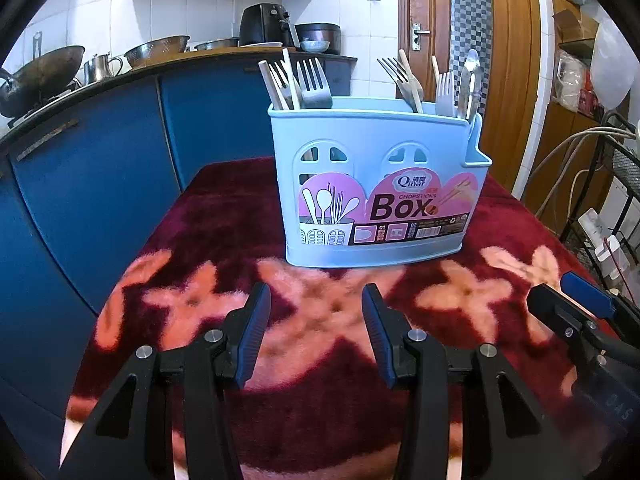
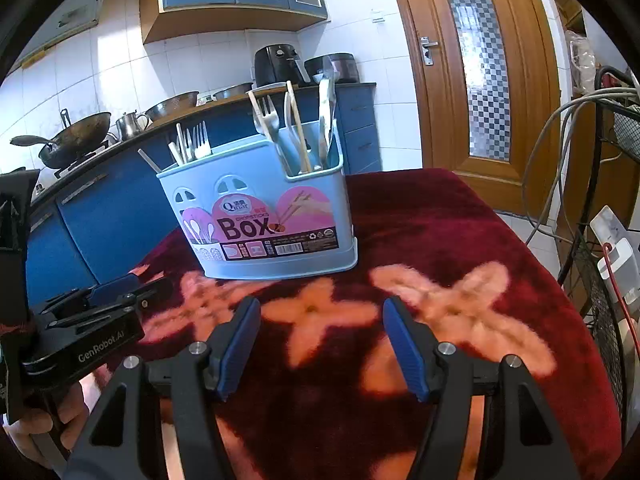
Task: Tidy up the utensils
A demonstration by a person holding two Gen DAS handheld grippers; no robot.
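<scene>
A light blue utensil box [image 1: 376,184] [image 2: 260,208] with a pink "Box" label stands upright on the dark red plush cloth [image 1: 224,208] [image 2: 460,216]. Forks [image 1: 316,80], chopsticks and a spoon [image 1: 469,80] stick up from its compartments; the same forks [image 2: 196,140] and spoon [image 2: 327,112] show in the right wrist view. My left gripper [image 1: 316,300] hovers low over the cloth in front of the box, open with nothing between its fingers. My right gripper [image 2: 320,312] does the same, to the right of the left one, open and empty. Each gripper appears at the edge of the other's view.
A blue kitchen counter [image 1: 120,152] runs behind and to the left, carrying a wok [image 1: 36,80], metal bowls, a jug and an air fryer [image 1: 266,26]. A wooden door [image 2: 480,80] stands behind. A wire rack with cables [image 2: 608,208] is close on the right.
</scene>
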